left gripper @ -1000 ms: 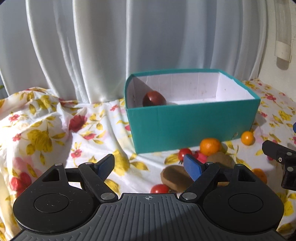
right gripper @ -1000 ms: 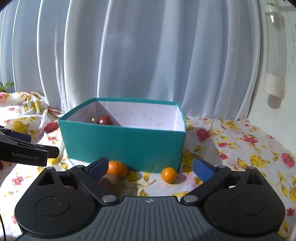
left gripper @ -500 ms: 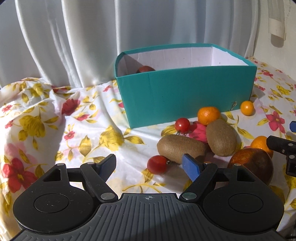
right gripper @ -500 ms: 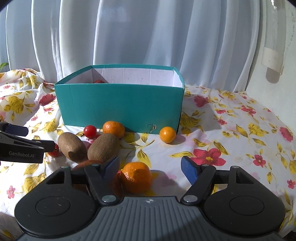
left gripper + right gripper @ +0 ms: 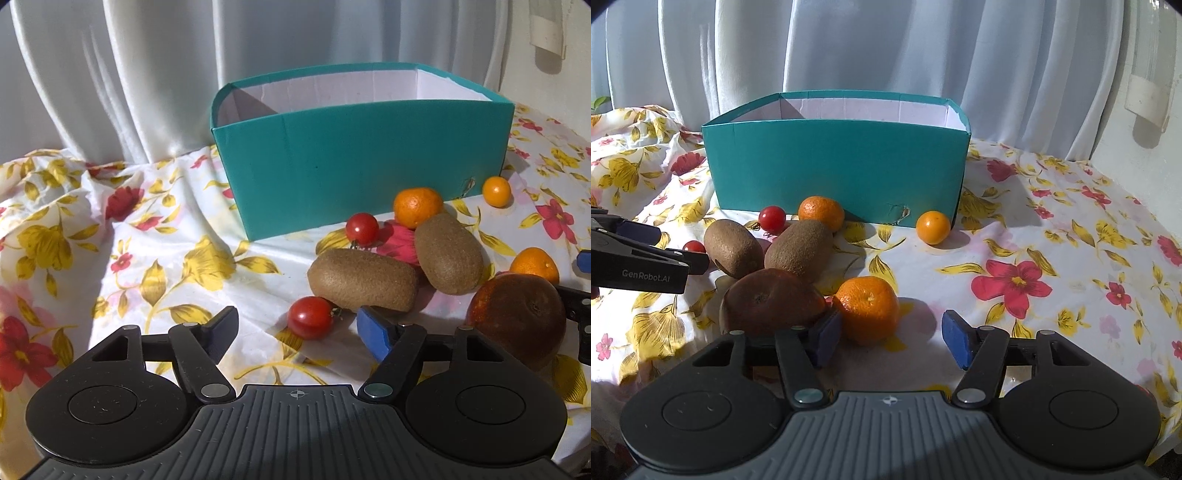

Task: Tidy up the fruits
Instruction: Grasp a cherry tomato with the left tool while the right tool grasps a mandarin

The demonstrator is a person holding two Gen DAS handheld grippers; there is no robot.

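Observation:
A teal box (image 5: 362,162) stands on the floral cloth; it also shows in the right wrist view (image 5: 834,166). In front of it lie two kiwis (image 5: 364,278) (image 5: 448,253), two cherry tomatoes (image 5: 310,322) (image 5: 362,228), mandarins (image 5: 417,206) (image 5: 867,306), a small orange fruit (image 5: 933,226) and a dark reddish-brown fruit (image 5: 772,302). My left gripper (image 5: 299,334) is open, with the near cherry tomato between its fingers. My right gripper (image 5: 888,338) is open, with the near mandarin just ahead between its fingers.
White curtains (image 5: 886,48) hang behind the box. The floral cloth (image 5: 1052,258) is rumpled at the left (image 5: 74,206). A white wall with a tube fitting (image 5: 1148,96) stands at the right. My left gripper also shows in the right wrist view (image 5: 642,258).
Both grippers have dropped lower and come nearer to the fruits. The box's inside has gone out of sight. The tomato and the mandarin now sit between the fingers.

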